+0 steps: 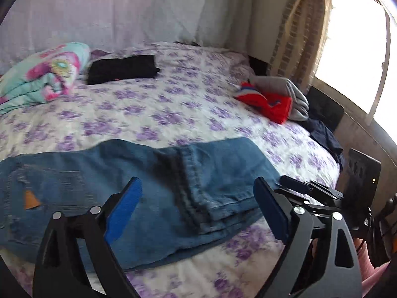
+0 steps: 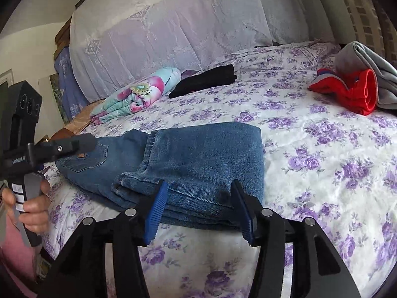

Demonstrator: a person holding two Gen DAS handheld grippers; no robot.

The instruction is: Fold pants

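Note:
Blue jeans [image 1: 153,173] lie folded across the near part of the bed [image 1: 153,114], with the leg hems doubled over the seat. In the left wrist view my left gripper [image 1: 198,186] hovers over them, jaws wide apart and not touching the denim. In the right wrist view the jeans [image 2: 198,159] show a neat folded stack. My right gripper [image 2: 199,186] stands at their near edge, its blue pads [image 2: 155,211] spread on either side of the fabric without pressing it. A hand [image 2: 32,198] at the left holds the other gripper's handle.
On the purple-flowered sheet lie a folded floral blanket [image 1: 47,74], a folded black garment [image 1: 121,69], and a red garment [image 1: 270,104] against a grey one [image 1: 285,89]. Dark cloth [image 1: 325,136] hangs off the right edge below a bright window [image 1: 354,49]. A lace-draped headboard [image 2: 173,24] stands behind.

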